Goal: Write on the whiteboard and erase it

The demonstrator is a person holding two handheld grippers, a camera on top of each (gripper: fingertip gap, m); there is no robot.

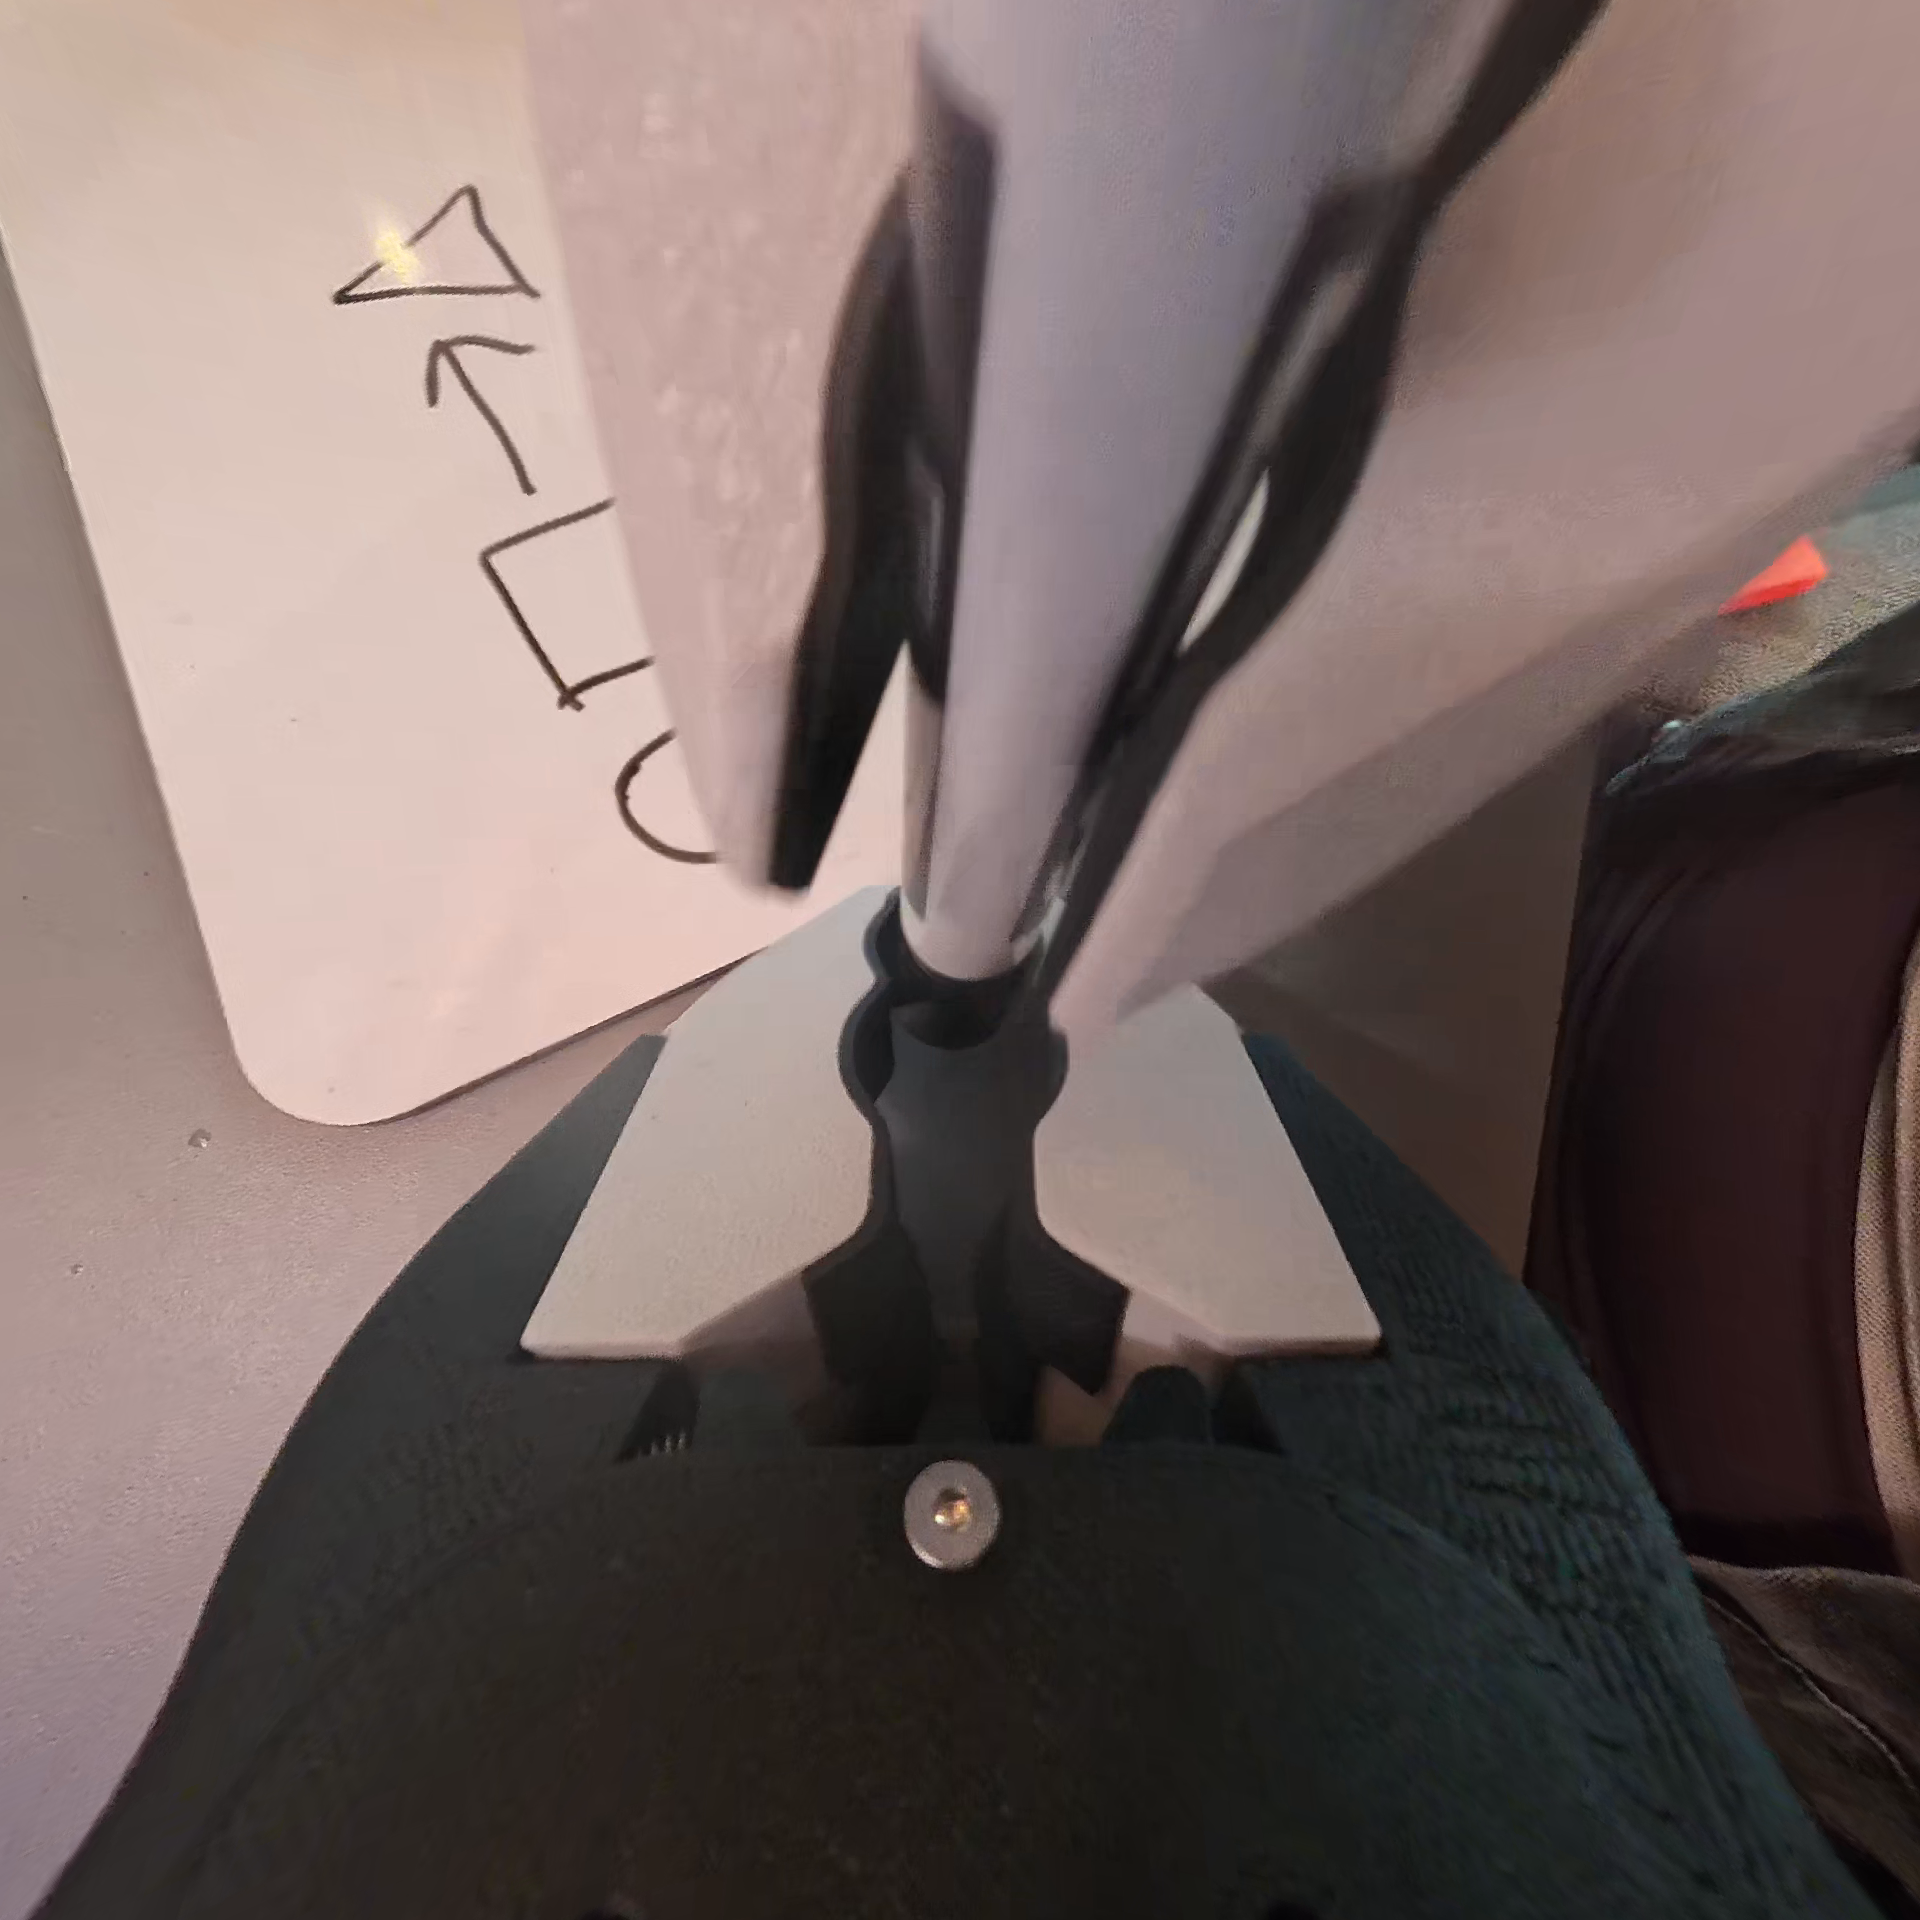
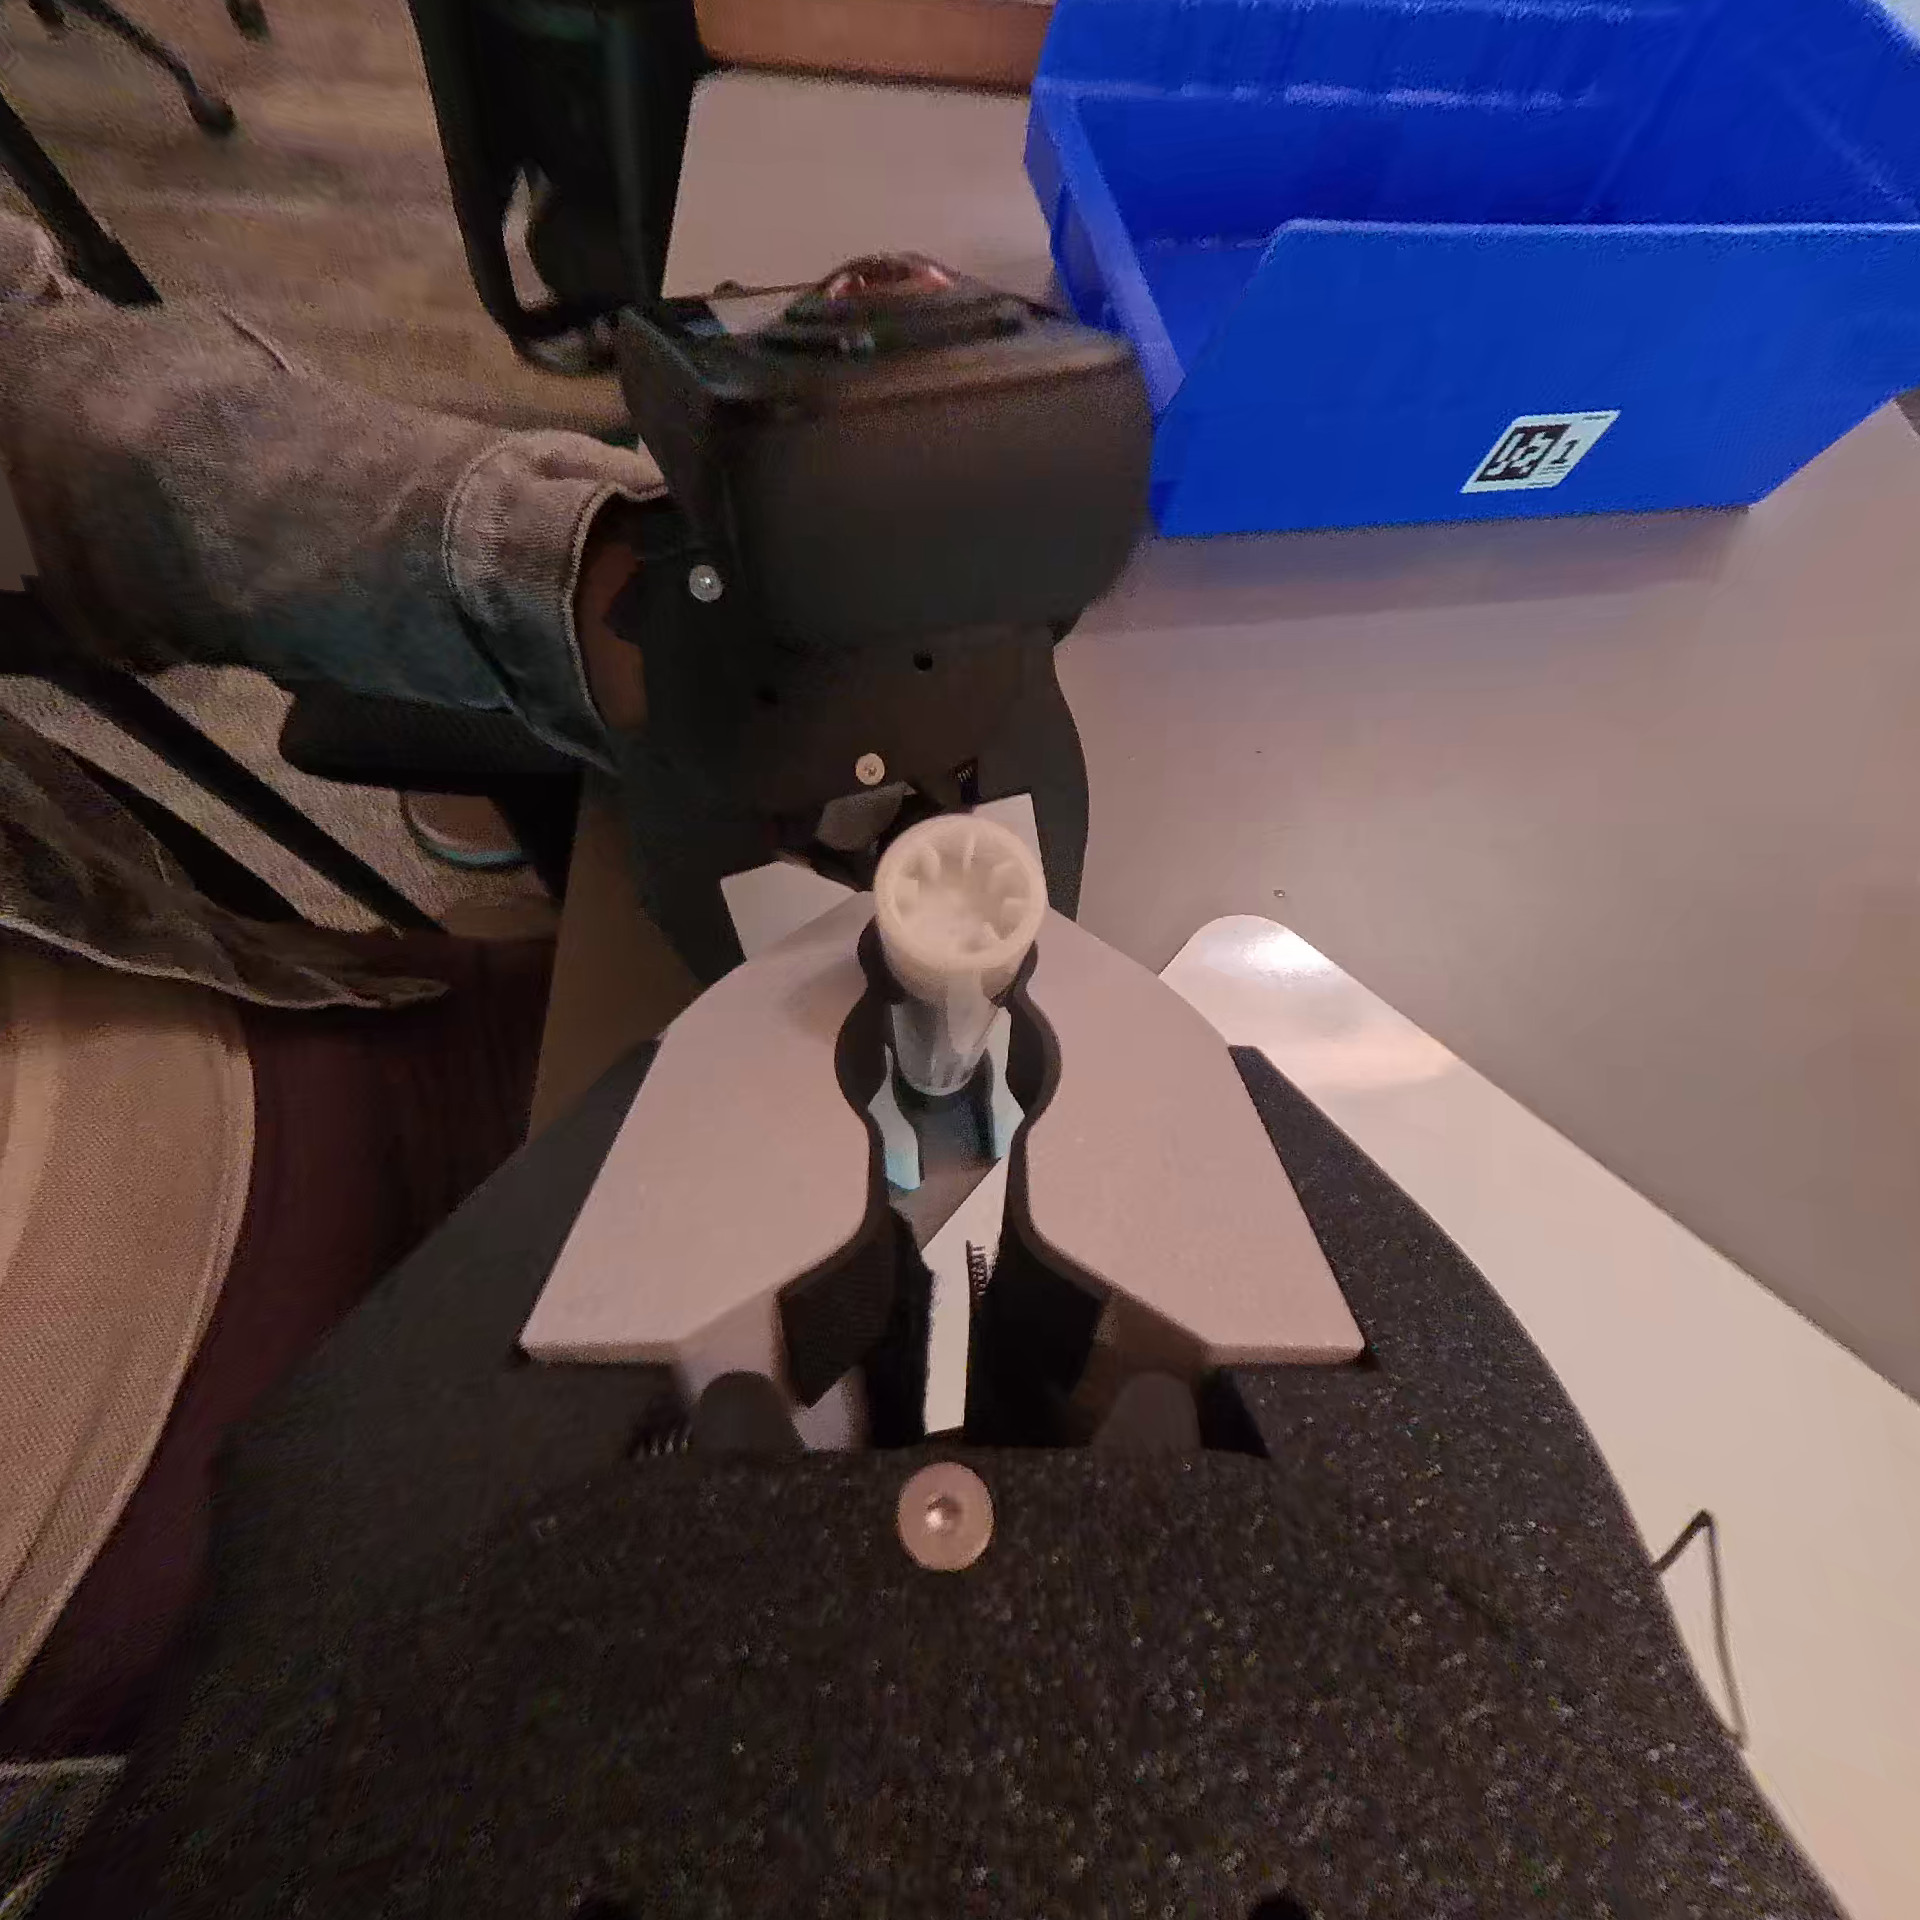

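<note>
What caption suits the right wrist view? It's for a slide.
Right gripper clamps a white marker above the whiteboard, blue bin behind.

Dim warm light, motion blur, glare on whiteboard (image 1: 390, 247).

Glossy smooth whiteboard (image 1: 312, 727); shiny blue plastic bin (image 2: 1455, 312); matt table (image 2: 1455, 727).

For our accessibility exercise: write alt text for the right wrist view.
A grey two-finger claw is closed around a white marker, its ribbed end facing the camera. Beyond it, a sleeved arm holds a second black claw over a white whiteboard, near a blue bin.
</note>
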